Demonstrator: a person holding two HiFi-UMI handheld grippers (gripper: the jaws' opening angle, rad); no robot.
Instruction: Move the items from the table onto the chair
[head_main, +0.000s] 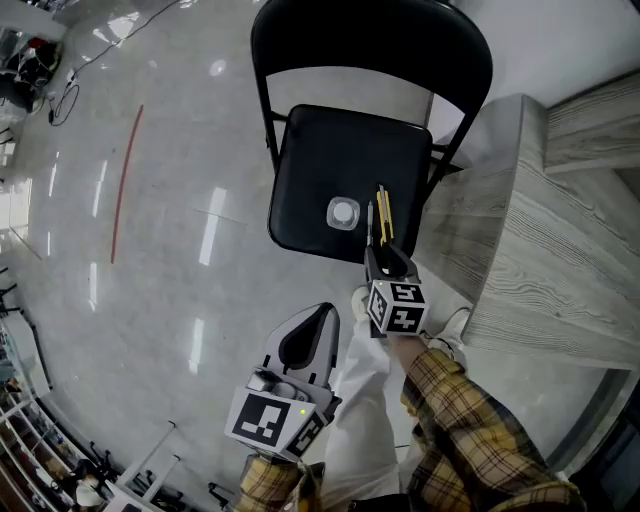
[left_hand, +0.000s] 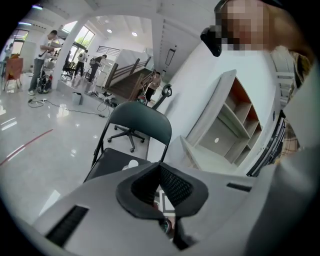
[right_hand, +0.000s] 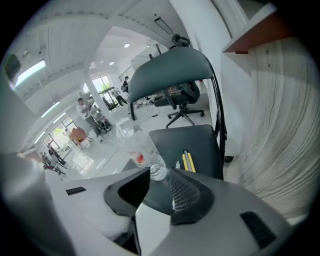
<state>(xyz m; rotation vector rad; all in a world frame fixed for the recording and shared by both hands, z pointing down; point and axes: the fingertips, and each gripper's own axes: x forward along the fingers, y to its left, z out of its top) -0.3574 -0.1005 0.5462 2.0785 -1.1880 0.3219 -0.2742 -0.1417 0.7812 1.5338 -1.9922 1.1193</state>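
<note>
One black metal folding chair (head_main: 320, 160) fills the head view; two things rest on its smooth seat: one clear round plastic bottle (head_main: 343, 212), upright, cap toward the camera, and one slim yellow-and-grey utility knife (head_main: 384, 214), lying flat, its long axis running from the fingers toward the chair back; both sit just beyond the right gripper (head_main: 378, 250), the bottle left of its fingertips; one pale wood-grain table (head_main: 540, 250) lies to their right; the left gripper (head_main: 322, 318) hangs off the seat.

Left gripper view: two ribbed black pads meet on nothing; the chair stands beyond.

Right gripper view: two pads stand apart, pressing nothing; the bottle rises past the left fingertip, the knife past the right, pointing away.
</note>
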